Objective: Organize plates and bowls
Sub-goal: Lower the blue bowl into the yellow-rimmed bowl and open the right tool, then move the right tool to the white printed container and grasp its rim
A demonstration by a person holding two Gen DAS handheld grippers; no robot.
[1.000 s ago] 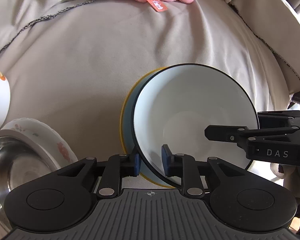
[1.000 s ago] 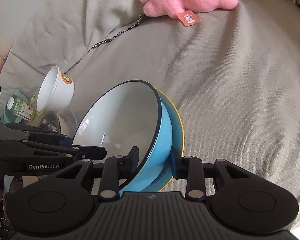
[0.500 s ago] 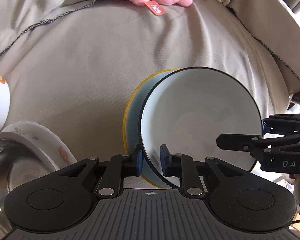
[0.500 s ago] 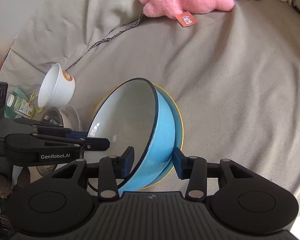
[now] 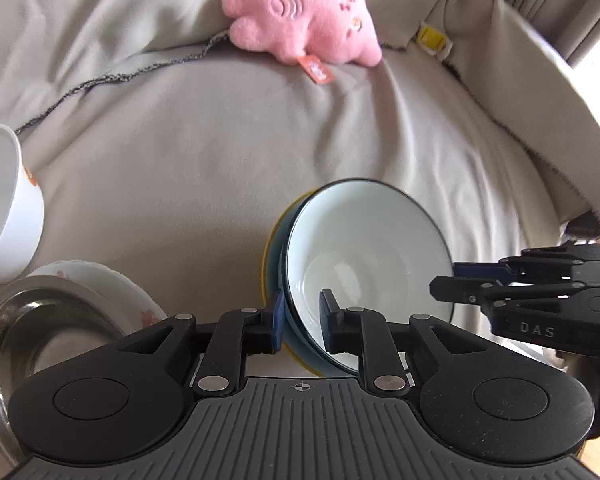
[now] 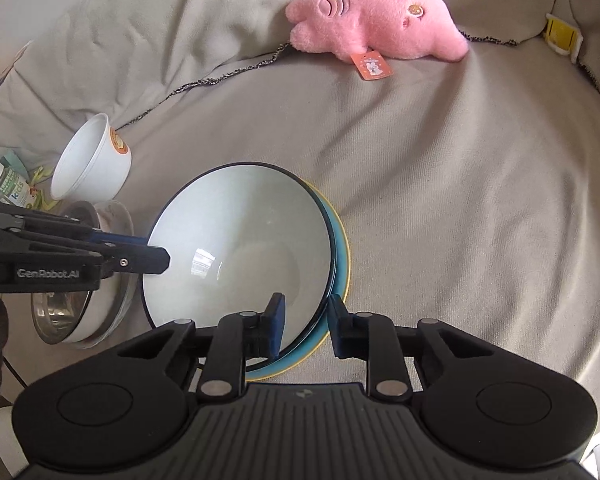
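Observation:
A blue bowl with a white inside and dark rim (image 5: 364,256) (image 6: 240,248) sits on a yellow-rimmed blue plate (image 5: 274,248) (image 6: 340,256) on the grey sofa cover. My left gripper (image 5: 300,316) straddles the bowl's near rim with a gap on both sides. My right gripper (image 6: 304,320) straddles the opposite rim, also with a gap. A white bowl (image 5: 4,208) (image 6: 92,160) lies tilted at the left. A steel bowl (image 5: 32,332) (image 6: 60,312) sits inside a floral white bowl (image 5: 100,280).
A pink plush toy (image 5: 308,28) (image 6: 376,20) lies at the back of the sofa. A small bottle (image 6: 8,184) lies at the far left. A yellow tag (image 5: 432,38) sits on the cushion at the back right.
Both grippers have opened off the blue bowl's rim and pulled back. The bowl and plate have gone from tilted up to resting lower on the sofa.

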